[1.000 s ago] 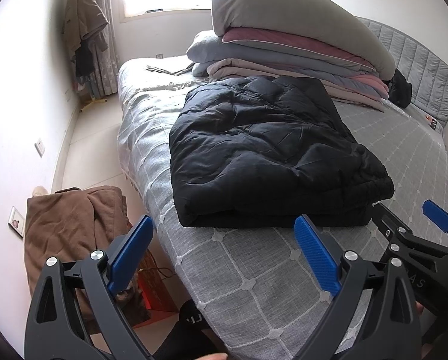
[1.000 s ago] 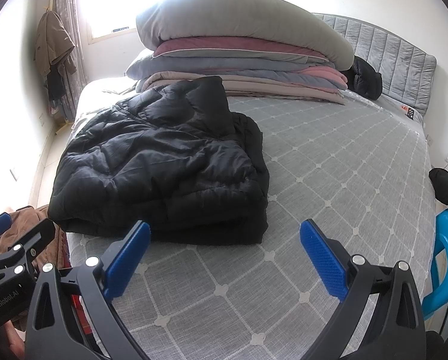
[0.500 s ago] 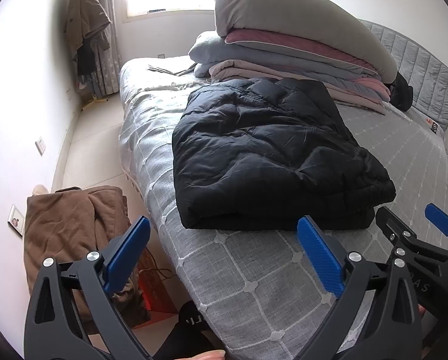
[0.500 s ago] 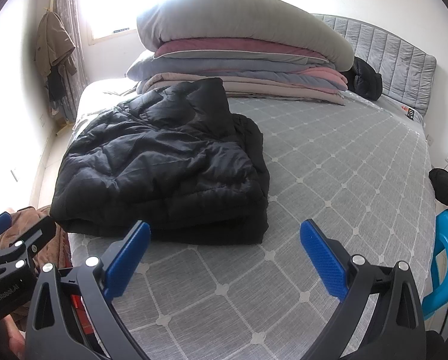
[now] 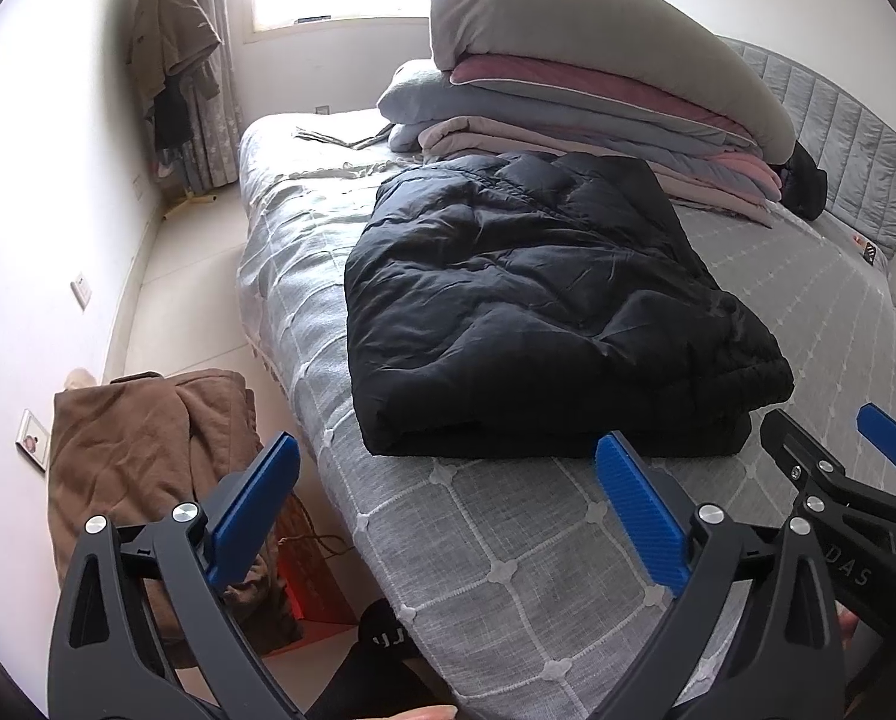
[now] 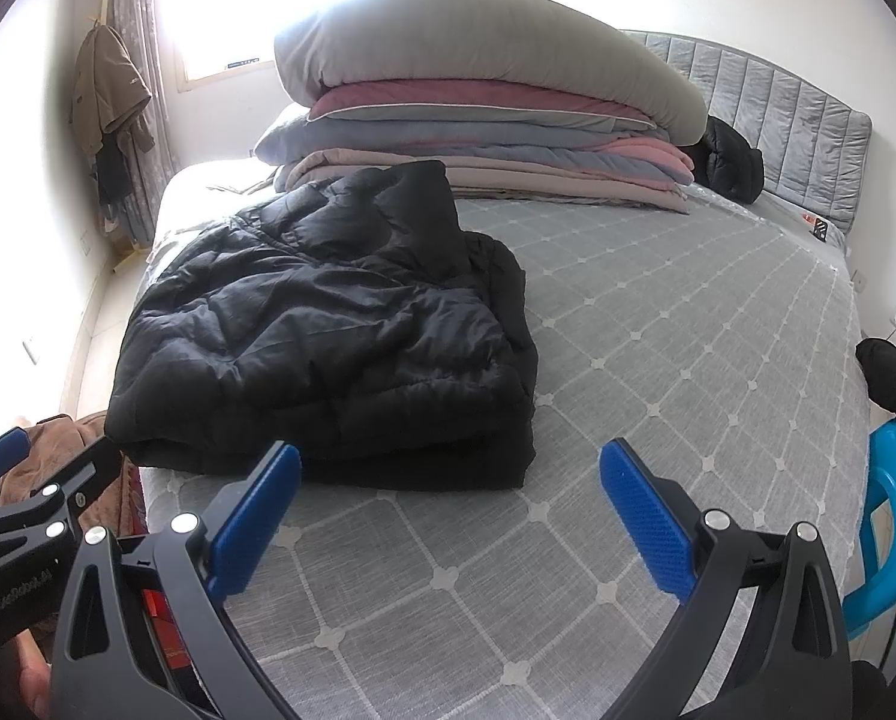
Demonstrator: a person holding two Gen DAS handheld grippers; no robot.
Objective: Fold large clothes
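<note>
Black puffer jacket (image 5: 544,324) lies folded into a thick rectangle at centre frame on the grey quilted bed (image 6: 658,360). Left gripper (image 5: 448,498) and right gripper (image 6: 448,498) hover before its near edge, fingers wide and empty. Folding appears essentially complete; any further move calls for gripping the near edge.

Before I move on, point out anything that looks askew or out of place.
The black puffer jacket lies folded on the bed, but its far end is bunched up against the stacked bedding. Brown clothing sits heaped beside the bed.
</note>
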